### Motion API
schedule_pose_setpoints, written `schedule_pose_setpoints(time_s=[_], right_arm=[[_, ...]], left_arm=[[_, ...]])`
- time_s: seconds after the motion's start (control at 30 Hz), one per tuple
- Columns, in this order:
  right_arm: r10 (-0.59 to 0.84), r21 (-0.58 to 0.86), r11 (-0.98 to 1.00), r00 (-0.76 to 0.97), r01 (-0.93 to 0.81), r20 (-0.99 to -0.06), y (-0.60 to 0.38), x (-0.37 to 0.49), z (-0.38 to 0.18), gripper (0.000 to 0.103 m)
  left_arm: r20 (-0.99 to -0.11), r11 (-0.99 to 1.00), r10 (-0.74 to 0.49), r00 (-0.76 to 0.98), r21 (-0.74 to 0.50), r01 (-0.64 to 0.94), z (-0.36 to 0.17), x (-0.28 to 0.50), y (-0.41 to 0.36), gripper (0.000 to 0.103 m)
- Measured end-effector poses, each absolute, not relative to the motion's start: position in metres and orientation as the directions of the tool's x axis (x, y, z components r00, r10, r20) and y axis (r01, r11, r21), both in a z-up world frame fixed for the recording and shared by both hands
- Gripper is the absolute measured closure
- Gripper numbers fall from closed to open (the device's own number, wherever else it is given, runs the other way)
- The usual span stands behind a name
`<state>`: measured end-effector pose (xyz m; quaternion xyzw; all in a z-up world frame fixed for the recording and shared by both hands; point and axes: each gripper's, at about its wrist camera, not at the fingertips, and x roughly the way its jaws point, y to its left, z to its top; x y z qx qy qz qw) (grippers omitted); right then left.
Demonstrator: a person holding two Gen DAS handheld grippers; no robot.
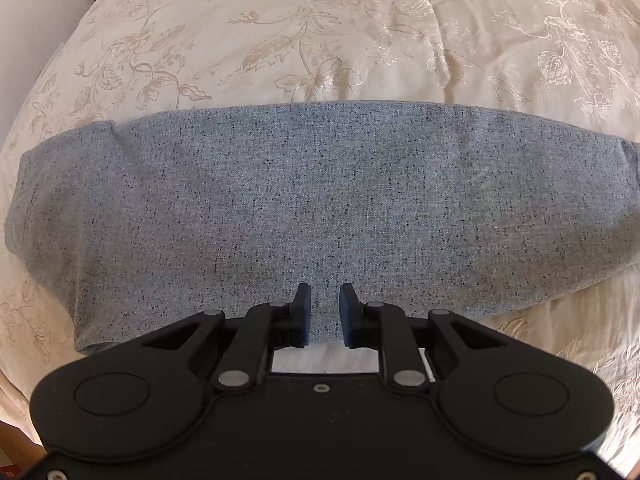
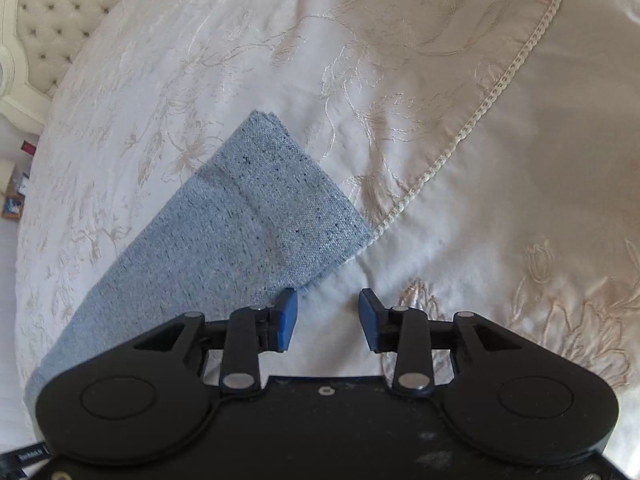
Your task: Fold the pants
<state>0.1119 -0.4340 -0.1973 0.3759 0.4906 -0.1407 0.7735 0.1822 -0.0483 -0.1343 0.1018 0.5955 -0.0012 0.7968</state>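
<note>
The grey-blue speckled pants lie flat as a wide folded band across the bed. My left gripper hovers over their near edge with its jaws a little apart and nothing between them. In the right wrist view one end of the pants lies diagonally from lower left to the middle, ending in a hemmed corner. My right gripper is open and empty just off that hem, its left fingertip over the cloth's edge.
A cream floral-embroidered bedspread covers the bed. A corded seam runs diagonally beside the pants' end. A tufted headboard stands at the far left. Small items lie on the floor beyond the bed's left edge.
</note>
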Motion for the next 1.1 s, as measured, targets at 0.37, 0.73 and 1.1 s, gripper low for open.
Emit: schedule_pose_setpoints(time_s=[0.37,0.73,1.1], right_arm=[[0.206,0.531,0.581,0.520,0.617,-0.829,-0.458,0.108,-0.199,0.065],[0.171,0.517,0.616,0.540,0.595,-0.824,-0.474,0.153,-0.211,0.064],[0.377,0.579,0.744,0.506,0.332,-0.775,-0.470,0.185,-0.206,0.092]], left_arm=[[-0.955,0.979,0.114,0.275,0.155,0.132,-0.136,0.181,-0.058,0.076],[-0.950,0.973,0.080,0.301,0.140,0.183,-0.131,0.186,-0.083,0.076],[-0.955,0.975,0.020,0.297,0.084,0.206,-0.141,0.213,-0.114,0.076]])
